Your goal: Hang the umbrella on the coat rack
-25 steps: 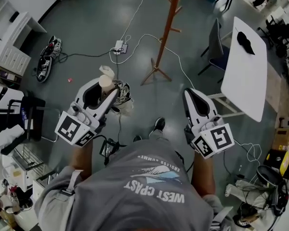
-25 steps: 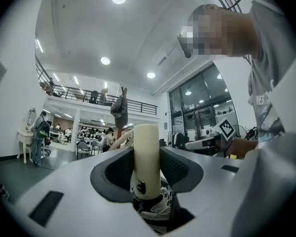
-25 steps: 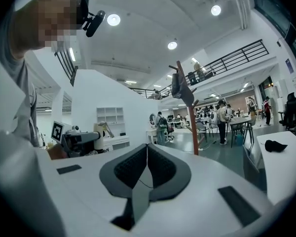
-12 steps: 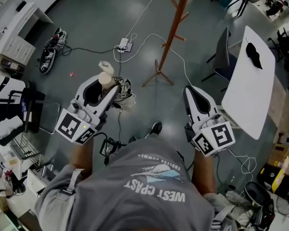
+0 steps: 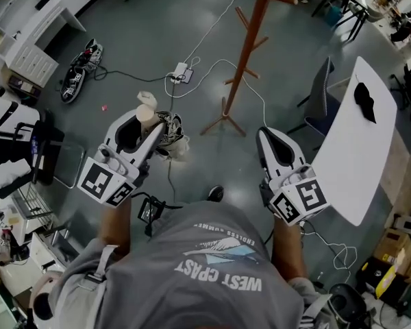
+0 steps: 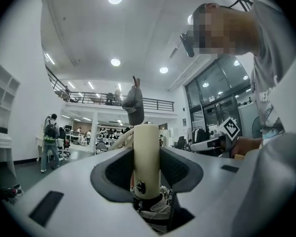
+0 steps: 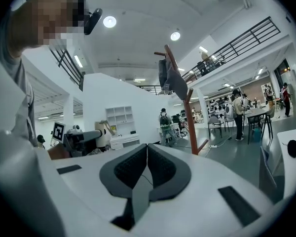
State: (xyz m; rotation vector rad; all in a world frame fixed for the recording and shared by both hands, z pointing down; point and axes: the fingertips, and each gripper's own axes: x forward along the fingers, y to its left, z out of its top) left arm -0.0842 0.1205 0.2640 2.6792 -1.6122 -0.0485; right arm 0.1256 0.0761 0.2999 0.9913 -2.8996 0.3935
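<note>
Head view: left tongs point(image 5: 144, 123) clamped on umbrella point(image 5: 167, 130) at 10 o'clock; smooth cream cylindrical handle upright between ribbed dark pads point(image 6: 113, 172), black-and-white patterned fabric bunched below. At 3 o'clock, right tongs point(image 5: 274, 146) fully closed, empty. At 1 o'clock, coat rack point(image 5: 246, 53): slender brown wooden pole, angled pegs, on grey floor point(image 5: 157, 46), well apart from umbrella.

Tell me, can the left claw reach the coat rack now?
Probably not yet: the left claw, shut on the umbrella, is apart from the coat rack; only floor cables lie between.
</note>
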